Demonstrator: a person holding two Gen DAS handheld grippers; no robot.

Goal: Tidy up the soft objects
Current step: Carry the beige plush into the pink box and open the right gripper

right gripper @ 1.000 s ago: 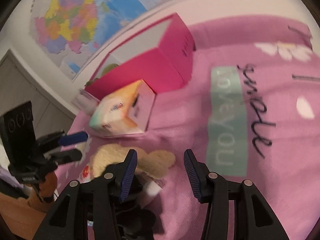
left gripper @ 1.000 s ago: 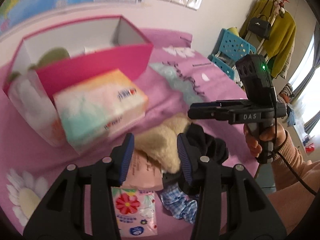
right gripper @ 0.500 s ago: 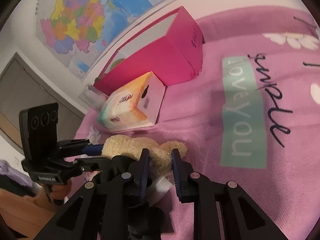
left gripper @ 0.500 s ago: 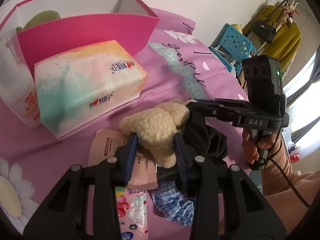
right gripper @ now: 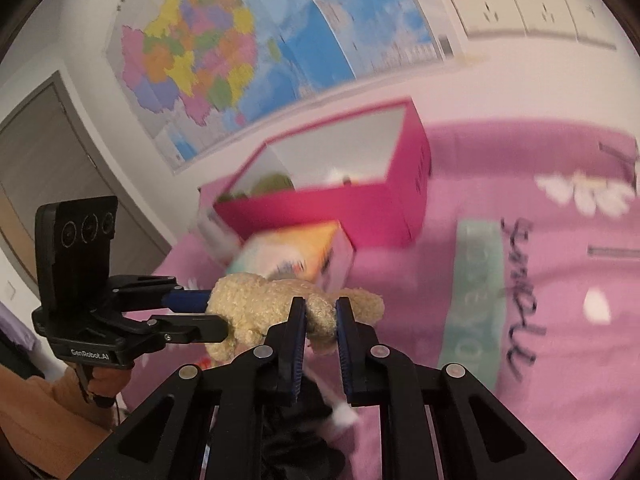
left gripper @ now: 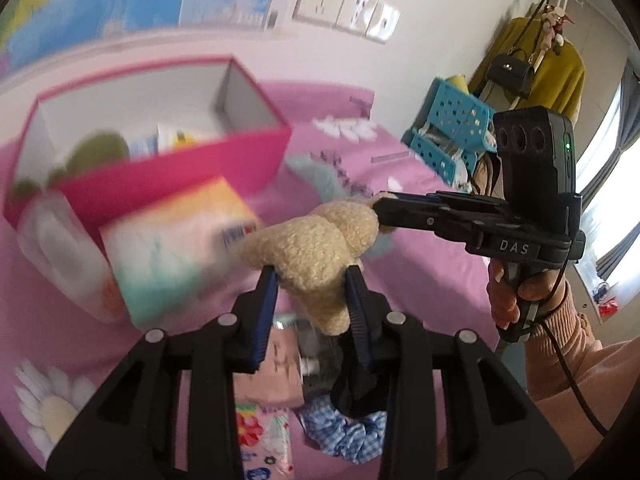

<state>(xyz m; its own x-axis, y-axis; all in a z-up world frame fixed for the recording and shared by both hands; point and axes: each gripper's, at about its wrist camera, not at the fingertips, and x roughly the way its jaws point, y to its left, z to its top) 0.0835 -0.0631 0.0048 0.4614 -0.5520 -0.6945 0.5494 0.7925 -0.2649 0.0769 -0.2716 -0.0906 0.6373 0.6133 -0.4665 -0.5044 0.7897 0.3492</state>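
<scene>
Pink bedding (right gripper: pixel 560 360) with white daisies, a teal panel and black script covered the bed, which ran up to a white wall carrying a coloured map (right gripper: pixel 224 52) and a row of sockets (right gripper: pixel 528 8). A grey door (right gripper: pixel 52 152) stood at one side; in the left wrist view a mustard coat (left gripper: pixel 548 64) and black handbag (left gripper: pixel 512 72) hung by a bright window, above blue crates (left gripper: pixel 448 128).

Near the wall edge of the bed sat an open pink box (left gripper: pixel 180 168) with white inner walls, and a pastel tissue pack (left gripper: pixel 176 248) lay just before it. Lower lay a flowered packet (left gripper: pixel 256 432) and a blue checked scrunchie (left gripper: pixel 344 436).

The plush (left gripper: pixel 316 256), beige and curly-piled, lumpy in shape, hung above the bedding, clear of it. The left claw (left gripper: pixel 310 308) was clamped on its lower lobe, and the right claw (right gripper: pixel 320 320) pinched its other end, so both held the plush between them.
</scene>
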